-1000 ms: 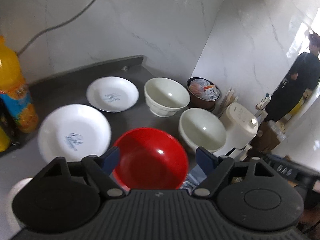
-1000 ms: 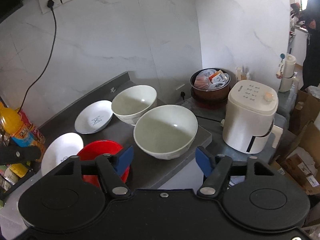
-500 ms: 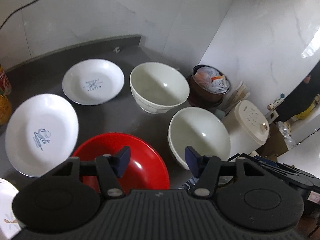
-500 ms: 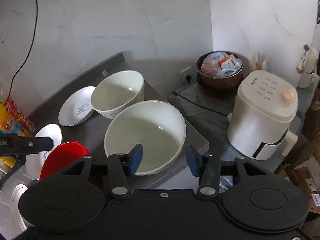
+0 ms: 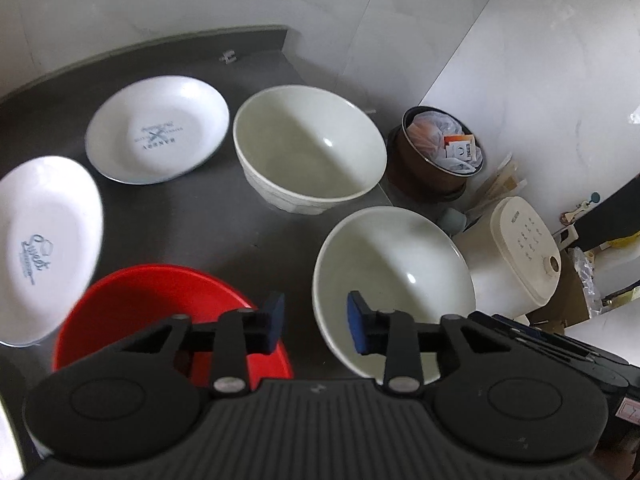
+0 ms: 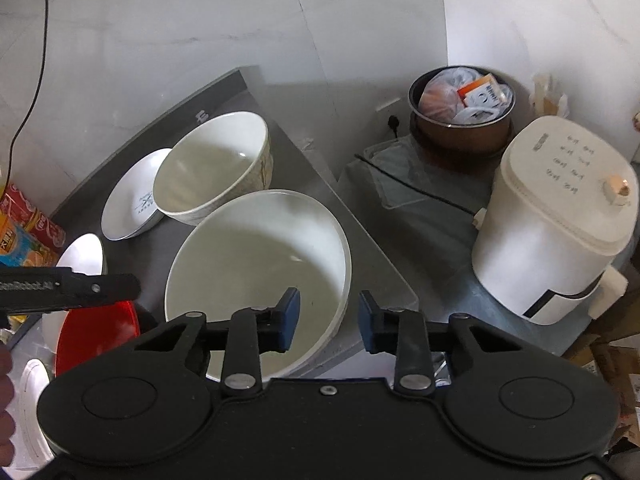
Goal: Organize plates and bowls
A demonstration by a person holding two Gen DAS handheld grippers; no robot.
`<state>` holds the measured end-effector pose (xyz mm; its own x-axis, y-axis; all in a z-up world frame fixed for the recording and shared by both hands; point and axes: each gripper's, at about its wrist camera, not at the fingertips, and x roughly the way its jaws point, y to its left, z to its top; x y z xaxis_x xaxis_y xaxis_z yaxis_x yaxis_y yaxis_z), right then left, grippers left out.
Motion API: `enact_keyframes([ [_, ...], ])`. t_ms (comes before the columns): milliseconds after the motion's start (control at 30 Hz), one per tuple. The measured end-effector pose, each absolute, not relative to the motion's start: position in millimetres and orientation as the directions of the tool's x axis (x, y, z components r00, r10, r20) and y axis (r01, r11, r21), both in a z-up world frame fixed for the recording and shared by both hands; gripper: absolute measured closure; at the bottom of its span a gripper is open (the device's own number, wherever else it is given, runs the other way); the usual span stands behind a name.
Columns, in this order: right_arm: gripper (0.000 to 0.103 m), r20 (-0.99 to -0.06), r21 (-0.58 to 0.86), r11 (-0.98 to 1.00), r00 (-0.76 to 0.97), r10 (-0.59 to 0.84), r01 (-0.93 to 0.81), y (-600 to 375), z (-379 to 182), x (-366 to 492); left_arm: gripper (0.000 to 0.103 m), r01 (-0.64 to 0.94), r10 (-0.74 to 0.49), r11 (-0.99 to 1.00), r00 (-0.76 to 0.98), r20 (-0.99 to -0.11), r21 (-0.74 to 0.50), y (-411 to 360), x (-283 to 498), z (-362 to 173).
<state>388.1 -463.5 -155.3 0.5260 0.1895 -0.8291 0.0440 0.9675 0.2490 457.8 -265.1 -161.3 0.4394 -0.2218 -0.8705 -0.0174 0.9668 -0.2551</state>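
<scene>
Grippers both part-open and empty: right gripper [image 6: 327,326] straddles the near white bowl's [image 6: 256,264] 4 o'clock rim for a pinch, left gripper [image 5: 315,323] hovers between red bowl [image 5: 160,312] and it.

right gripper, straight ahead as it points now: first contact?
Probably the near rim of the large white ceramic bowl. The right gripper is open, its fingers straddling that rim, one over the inside, one outside. How far above it cannot be told.

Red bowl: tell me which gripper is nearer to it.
Left. The left gripper hangs just above the red bowl, at its right rim. The right gripper straddles the near white bowl's rim, farther right.
</scene>
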Motion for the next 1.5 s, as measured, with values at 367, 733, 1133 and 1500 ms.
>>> enact_keyframes([
  [367,0.076,-0.863,0.212,0.977,0.464,0.199,-0.026,-456,-175,413,0.079,-0.053,-0.185,0.973,0.401,-0.897,-0.225,-276,483,-191],
  [733,0.093,-0.872,0.17,0.985,0.46,0.169,-0.039,-458,-179,419,0.094,-0.039,-0.19,0.975,0.368,-0.91,-0.219,-285,489,-208],
  [1133,0.094,-0.818,0.206,0.976,0.535,0.212,-0.071,-446,-132,415,0.096,-0.058,-0.22,0.959,0.456,-0.862,-0.276,-259,468,-165],
  [1500,0.094,-0.742,0.241,0.967,0.626,0.238,-0.083,-407,-81,396,0.096,-0.025,-0.255,0.945,0.571,-0.78,-0.327,-209,439,-101],
])
